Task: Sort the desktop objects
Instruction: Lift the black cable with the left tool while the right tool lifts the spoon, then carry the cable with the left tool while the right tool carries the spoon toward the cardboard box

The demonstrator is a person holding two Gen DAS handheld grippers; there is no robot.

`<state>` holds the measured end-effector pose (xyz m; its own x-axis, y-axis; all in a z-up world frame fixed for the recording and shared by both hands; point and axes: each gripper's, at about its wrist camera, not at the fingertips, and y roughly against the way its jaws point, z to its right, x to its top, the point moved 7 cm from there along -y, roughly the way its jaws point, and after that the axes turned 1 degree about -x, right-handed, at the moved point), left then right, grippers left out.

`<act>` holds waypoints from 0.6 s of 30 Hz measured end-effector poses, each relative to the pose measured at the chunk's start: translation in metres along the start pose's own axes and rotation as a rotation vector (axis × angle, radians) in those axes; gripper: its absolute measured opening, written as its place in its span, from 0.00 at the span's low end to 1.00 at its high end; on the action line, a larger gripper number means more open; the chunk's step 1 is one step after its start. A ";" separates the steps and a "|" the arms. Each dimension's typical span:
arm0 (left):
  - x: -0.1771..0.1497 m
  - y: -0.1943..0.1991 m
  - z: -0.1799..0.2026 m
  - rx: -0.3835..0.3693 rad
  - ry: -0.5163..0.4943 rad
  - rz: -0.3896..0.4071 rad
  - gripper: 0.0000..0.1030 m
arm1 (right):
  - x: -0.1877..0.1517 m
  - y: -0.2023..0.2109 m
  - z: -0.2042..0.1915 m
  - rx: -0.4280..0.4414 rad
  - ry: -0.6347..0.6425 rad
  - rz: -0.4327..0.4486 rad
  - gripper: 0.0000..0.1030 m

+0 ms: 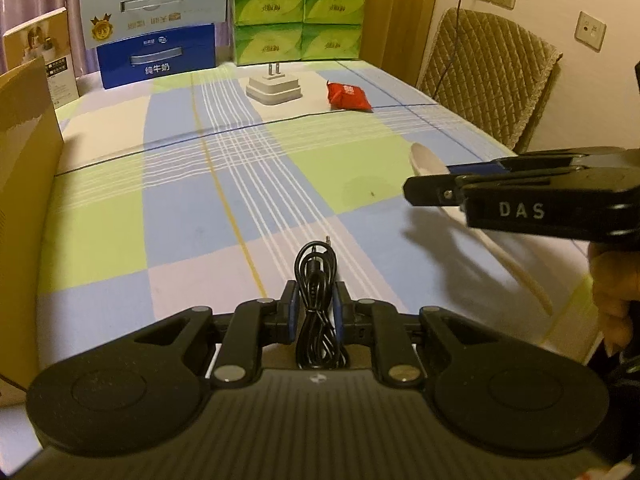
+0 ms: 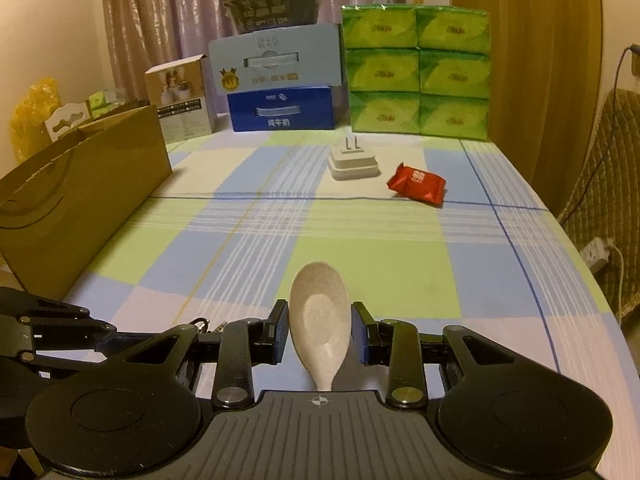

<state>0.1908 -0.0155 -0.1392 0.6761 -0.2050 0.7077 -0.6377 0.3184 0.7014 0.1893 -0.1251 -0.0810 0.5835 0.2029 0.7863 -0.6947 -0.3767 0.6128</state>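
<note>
1. Left wrist view: a coiled black audio cable [image 1: 316, 304] is clamped between the blue pads of the left gripper [image 1: 316, 300], its plug tip pointing forward over the checked tablecloth [image 1: 192, 184].
2. Ahead and slightly right, well apart, a white plug adapter [image 1: 274, 87] is seen prongs up, with a red snack packet [image 1: 348, 97] just beside it.
3. To the right, the right gripper [image 1: 430, 184] is seen side-on.
4. Right wrist view: a speckled beige spoon [image 2: 319, 320] lies between the fingers of the right gripper [image 2: 320, 330]; the jaws stand open, narrow gaps showing at both sides.
5. A cardboard box [image 2: 80, 196] is seen far left; green tissue packs [image 2: 416, 72] are stacked far ahead.
</note>
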 end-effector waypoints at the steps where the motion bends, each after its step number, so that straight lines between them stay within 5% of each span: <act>1: 0.000 -0.002 0.000 0.003 -0.004 0.001 0.14 | 0.000 -0.001 0.002 0.000 -0.007 -0.002 0.29; 5: 0.003 -0.007 0.002 0.001 -0.008 0.011 0.23 | 0.001 -0.004 0.003 0.004 -0.014 -0.002 0.29; 18: 0.006 -0.004 0.005 0.015 -0.039 0.040 0.17 | 0.004 -0.002 0.000 0.009 -0.021 0.014 0.29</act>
<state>0.1960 -0.0224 -0.1374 0.6351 -0.2288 0.7378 -0.6695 0.3134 0.6735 0.1929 -0.1240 -0.0794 0.5824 0.1780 0.7931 -0.6994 -0.3875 0.6006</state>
